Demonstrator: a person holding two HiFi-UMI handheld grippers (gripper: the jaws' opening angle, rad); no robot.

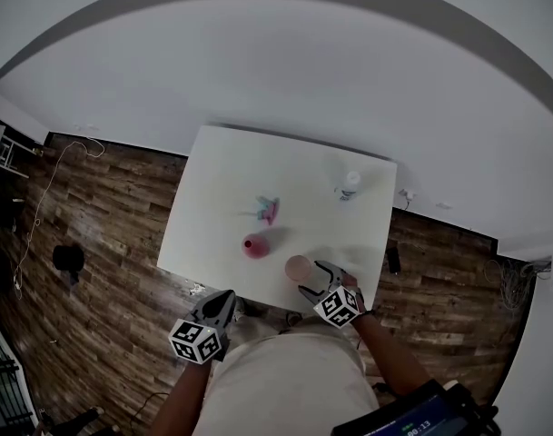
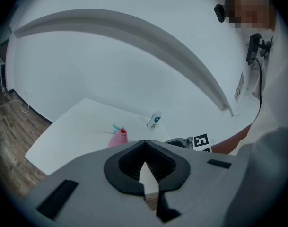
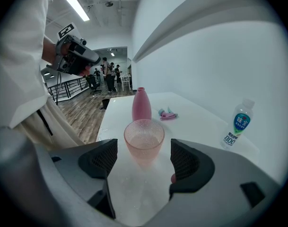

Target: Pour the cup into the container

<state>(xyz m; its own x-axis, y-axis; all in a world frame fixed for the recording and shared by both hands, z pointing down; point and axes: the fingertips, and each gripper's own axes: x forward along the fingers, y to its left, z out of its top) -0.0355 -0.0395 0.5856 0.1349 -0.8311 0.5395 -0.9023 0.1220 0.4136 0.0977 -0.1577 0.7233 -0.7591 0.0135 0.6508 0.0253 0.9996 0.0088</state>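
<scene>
Right gripper view is showing the right gripper [image 3: 144,151] standing wide open. The pink cup [image 3: 144,140] is sitting upright in the gap at the jaw tips, with both pads clear of it, so nothing is being gripped. The cup is resting on the white table [image 3: 200,122], lower centre of the frame, close to the table's near edge. The pink bottle-shaped container [image 3: 141,105] is standing upright just behind the cup, not touching it. A small pink-and-teal item [image 3: 167,113] is lying further back, to the right of the container. A water bottle [image 3: 238,123] with a blue label is standing upright at the right of the frame, well apart from the cup.

Left gripper view is showing the left gripper [image 2: 144,163] sitting fully closed, pads together, holding nothing. Head view is placing it at lower left, off the table's near edge. The right gripper is showing lower centre-right, reaching over that edge at the cup.
</scene>
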